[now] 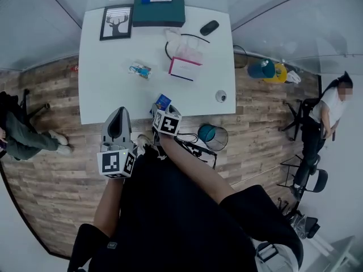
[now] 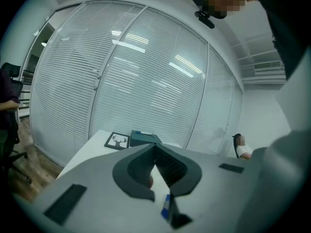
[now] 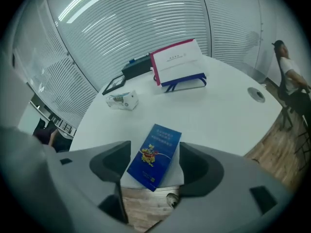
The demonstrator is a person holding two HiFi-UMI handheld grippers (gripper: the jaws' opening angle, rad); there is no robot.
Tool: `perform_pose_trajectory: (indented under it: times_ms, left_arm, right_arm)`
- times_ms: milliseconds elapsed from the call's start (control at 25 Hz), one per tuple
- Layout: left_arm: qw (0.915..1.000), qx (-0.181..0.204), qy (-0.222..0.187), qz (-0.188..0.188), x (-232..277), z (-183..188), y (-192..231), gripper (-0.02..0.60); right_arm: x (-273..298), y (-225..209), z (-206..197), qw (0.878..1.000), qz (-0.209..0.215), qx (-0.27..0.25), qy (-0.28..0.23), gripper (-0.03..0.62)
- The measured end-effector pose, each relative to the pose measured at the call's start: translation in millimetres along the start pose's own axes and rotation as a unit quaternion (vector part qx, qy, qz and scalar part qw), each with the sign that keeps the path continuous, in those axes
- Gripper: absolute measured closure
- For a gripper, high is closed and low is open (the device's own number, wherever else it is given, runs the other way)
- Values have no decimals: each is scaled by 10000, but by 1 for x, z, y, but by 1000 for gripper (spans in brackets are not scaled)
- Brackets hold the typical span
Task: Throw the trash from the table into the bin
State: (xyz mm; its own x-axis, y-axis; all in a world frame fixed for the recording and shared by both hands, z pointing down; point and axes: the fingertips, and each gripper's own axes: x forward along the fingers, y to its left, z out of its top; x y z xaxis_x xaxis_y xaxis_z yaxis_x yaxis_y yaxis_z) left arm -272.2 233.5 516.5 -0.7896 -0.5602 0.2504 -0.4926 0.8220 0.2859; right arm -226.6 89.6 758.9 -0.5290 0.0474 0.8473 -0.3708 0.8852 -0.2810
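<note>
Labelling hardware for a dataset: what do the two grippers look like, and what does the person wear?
Both the left gripper and right gripper are grey, with dark fingers and a white cube bearing black square markers. The person wears a black top.

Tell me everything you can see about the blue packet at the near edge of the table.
The blue packet is a small flat rectangular carton, glossy, with pale print on top and a red and yellow picture mid-face. It lies slantwise on the white table at its near edge, between the wide-open tongs of the right gripper, which do not press it.
</note>
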Motion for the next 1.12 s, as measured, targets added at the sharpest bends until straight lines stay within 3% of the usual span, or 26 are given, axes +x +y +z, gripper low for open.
perform_pose_trajectory:
  times_ms: [160, 360, 880, 1120]
  left_arm:
    - [9999, -68, 57, 65, 8, 0, 8, 575]
    - [9999, -106, 75, 104, 20, 1, 15, 575]
    - [9999, -58, 83, -23, 19, -3, 2, 575]
    - [10000, 30, -28, 17, -5, 0, -5, 575]
  right_arm:
    - [11, -1, -2, 9996, -163, 39, 240, 293]
    - [18, 1, -7, 9975, -302, -494, 418, 293]
    - [16, 0, -15, 9835, 328, -1664, 626, 307]
    - [7, 15, 8, 9731, 524, -2243, 62, 318]
